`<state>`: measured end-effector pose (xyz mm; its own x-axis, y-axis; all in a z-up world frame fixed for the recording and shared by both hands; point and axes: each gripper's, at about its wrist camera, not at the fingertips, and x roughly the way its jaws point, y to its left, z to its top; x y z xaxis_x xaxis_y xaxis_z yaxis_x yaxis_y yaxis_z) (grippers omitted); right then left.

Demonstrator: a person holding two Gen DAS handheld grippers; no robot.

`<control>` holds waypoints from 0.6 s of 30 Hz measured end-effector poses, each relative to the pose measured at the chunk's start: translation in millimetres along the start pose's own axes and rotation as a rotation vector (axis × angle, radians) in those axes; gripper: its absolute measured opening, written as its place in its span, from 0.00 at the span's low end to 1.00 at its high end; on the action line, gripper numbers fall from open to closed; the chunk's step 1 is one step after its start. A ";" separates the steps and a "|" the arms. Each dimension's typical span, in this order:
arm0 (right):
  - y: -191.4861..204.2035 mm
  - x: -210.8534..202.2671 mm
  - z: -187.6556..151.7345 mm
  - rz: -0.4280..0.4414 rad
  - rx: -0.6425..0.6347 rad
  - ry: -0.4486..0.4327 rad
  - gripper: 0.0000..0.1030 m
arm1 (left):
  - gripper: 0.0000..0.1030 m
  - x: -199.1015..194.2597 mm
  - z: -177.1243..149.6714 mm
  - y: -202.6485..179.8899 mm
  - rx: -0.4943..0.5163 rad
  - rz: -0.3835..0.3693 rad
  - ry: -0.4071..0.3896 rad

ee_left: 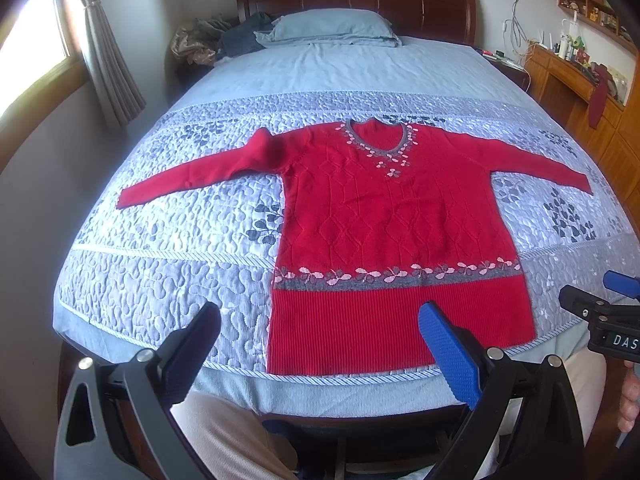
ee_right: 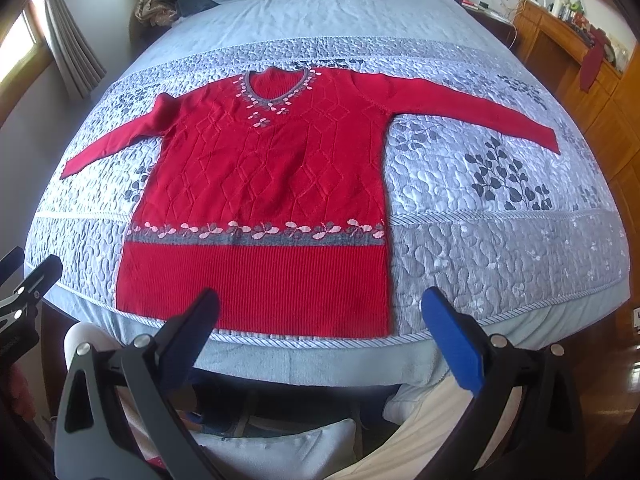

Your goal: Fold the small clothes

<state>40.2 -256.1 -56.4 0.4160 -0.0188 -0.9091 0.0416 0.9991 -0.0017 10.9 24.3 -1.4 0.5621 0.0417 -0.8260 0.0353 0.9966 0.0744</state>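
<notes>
Quilted bed (ee_left: pixel 168 216) bears flat red sweater (ee_left: pixel 384 220); both tools (ee_left: pixel 320 344) (ee_right: pixel 320 332) gape wide, empty.

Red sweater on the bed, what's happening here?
A person stands at the foot of the bed with a handheld tool in each hand. The red sweater lies flat, front up, both sleeves spread out to the sides and its hem at the near edge. Folding has not started. The left tool and the right tool both hang open just short of the hem, touching nothing. A pillow sits at the headboard end.
</notes>
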 end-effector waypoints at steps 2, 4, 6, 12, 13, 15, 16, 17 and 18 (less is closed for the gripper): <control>-0.2 -0.1 0.5 -0.002 -0.002 -0.002 0.97 | 0.96 0.8 0.7 0.1 0.000 0.000 0.001; -0.5 0.3 1.0 -0.004 -0.003 -0.003 0.97 | 0.96 1.2 0.9 0.1 0.000 0.000 0.001; -1.0 0.4 1.3 -0.005 -0.004 -0.004 0.97 | 0.96 0.9 0.7 0.2 0.000 0.000 0.000; -1.6 1.8 2.5 -0.005 -0.005 -0.003 0.97 | 0.96 3.6 3.7 0.4 0.002 0.001 -0.001; -1.5 1.9 2.5 -0.005 -0.006 -0.003 0.97 | 0.96 4.4 4.3 0.6 0.003 0.002 -0.002; -2.0 2.7 3.4 -0.005 -0.007 -0.003 0.97 | 0.96 5.8 5.3 0.5 0.002 0.002 -0.002; -1.8 3.5 3.9 -0.006 -0.007 -0.002 0.97 | 0.96 4.8 4.6 0.1 0.003 0.003 -0.002; -1.7 4.4 4.4 -0.006 -0.007 -0.001 0.97 | 0.96 4.8 4.6 0.1 0.003 0.003 -0.002; -1.8 5.2 4.8 -0.004 -0.008 0.000 0.97 | 0.96 4.8 4.5 0.2 0.003 0.003 -0.002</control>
<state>46.7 -258.2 -59.1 0.4160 -0.0232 -0.9091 0.0365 0.9993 -0.0088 17.4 24.5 -2.8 0.5638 0.0443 -0.8247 0.0363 0.9963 0.0783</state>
